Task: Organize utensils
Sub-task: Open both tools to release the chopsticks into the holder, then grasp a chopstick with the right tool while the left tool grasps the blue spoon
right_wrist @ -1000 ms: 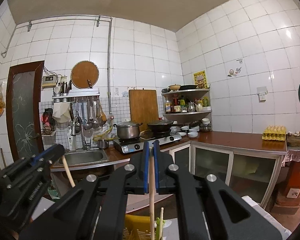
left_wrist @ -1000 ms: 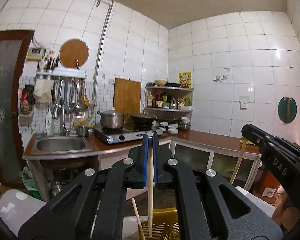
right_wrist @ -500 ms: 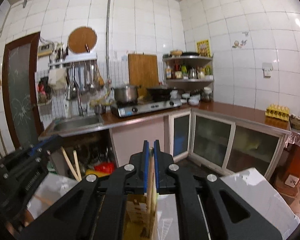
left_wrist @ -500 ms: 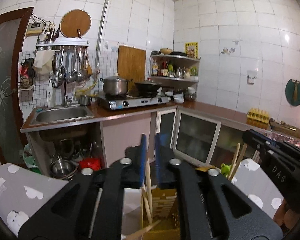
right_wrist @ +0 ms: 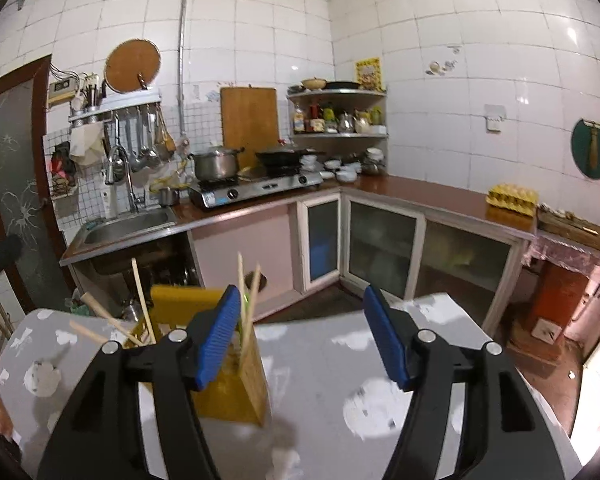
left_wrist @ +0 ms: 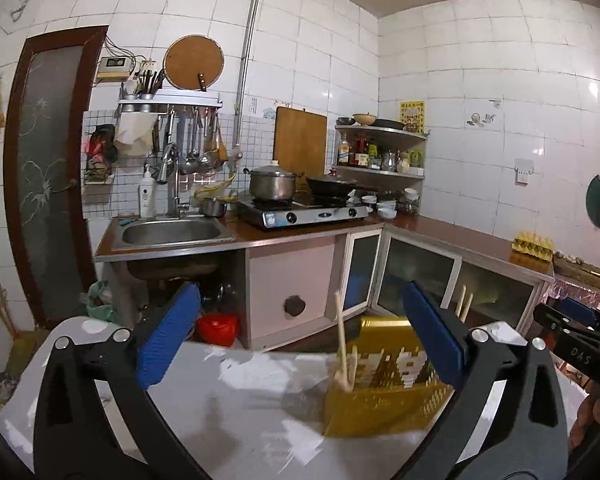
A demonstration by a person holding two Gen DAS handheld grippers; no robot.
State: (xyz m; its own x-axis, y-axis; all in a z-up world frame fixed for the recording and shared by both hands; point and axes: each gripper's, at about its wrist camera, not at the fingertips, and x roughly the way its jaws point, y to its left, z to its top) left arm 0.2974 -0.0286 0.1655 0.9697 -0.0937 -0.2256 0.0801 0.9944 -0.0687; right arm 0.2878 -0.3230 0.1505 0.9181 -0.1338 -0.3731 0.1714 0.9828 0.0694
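Observation:
A yellow slotted utensil holder [left_wrist: 380,400] stands on the grey patterned table [left_wrist: 240,400]. Pale wooden chopsticks [left_wrist: 342,344] lean upright inside it, touched by nothing. My left gripper [left_wrist: 300,338] is in front of the holder; its jaws are opening wide and no pad presses on anything. In the right wrist view the same holder [right_wrist: 252,376] sits at lower left with chopsticks [right_wrist: 244,292] sticking up from it. My right gripper [right_wrist: 300,342] is beside it; its jaws are opening too, with nothing gripped. The right gripper [left_wrist: 572,332] also shows at the left view's right edge.
Beyond the table runs an L-shaped kitchen counter [left_wrist: 440,236] with a sink [left_wrist: 172,234], a gas stove [left_wrist: 300,212] with a pot, and an egg tray [right_wrist: 512,196]. Glass-door cabinets [right_wrist: 384,244] stand below. A hand [left_wrist: 592,408] shows at the lower right edge.
Both grippers were shut on upright chopsticks; both have since sunk toward the yellow holder, tilted down and opened, leaving the chopsticks standing in it.

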